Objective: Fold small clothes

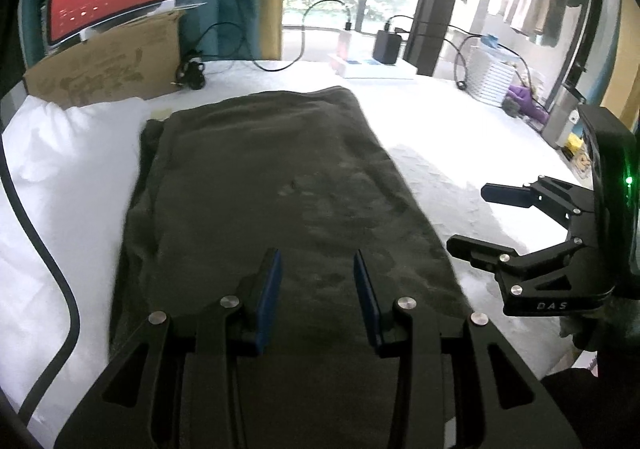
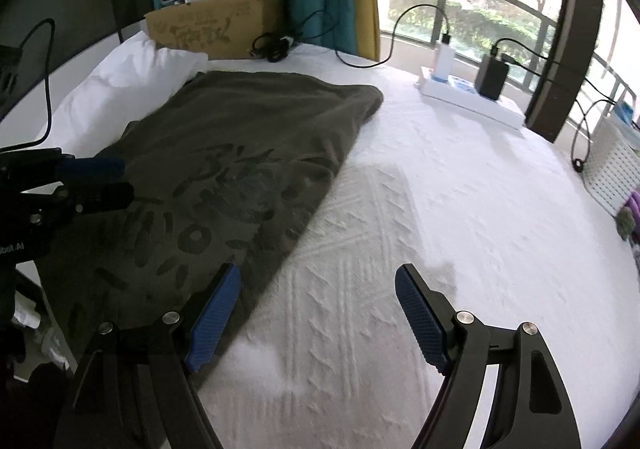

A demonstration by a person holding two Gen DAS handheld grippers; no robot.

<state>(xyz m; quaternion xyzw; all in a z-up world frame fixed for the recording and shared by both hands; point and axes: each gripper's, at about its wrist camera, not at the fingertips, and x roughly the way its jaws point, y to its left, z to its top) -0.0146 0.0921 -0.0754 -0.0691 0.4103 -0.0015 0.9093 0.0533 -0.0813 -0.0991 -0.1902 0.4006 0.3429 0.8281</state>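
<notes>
1. Olive-brown cotton T-shirt point(image 1: 272, 209), folded into a long strip, lies flat on the white textured bedspread point(image 2: 440, 209).
2. My left gripper point(image 1: 316, 285) hovers over its near end, jaws apart, empty.
3. My right gripper point(image 2: 318, 313) stands beside the shirt's right edge, jaws wide, empty.

dark olive shirt point(image 2: 248, 137) with black print; white chevron-textured bedspread point(image 2: 440, 229).

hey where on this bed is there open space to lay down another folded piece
Widest bare patch: white bedspread right of the olive shirt, before the white box and power bank. Crowded: pillow, cardboard box and cables at the far left.
</notes>
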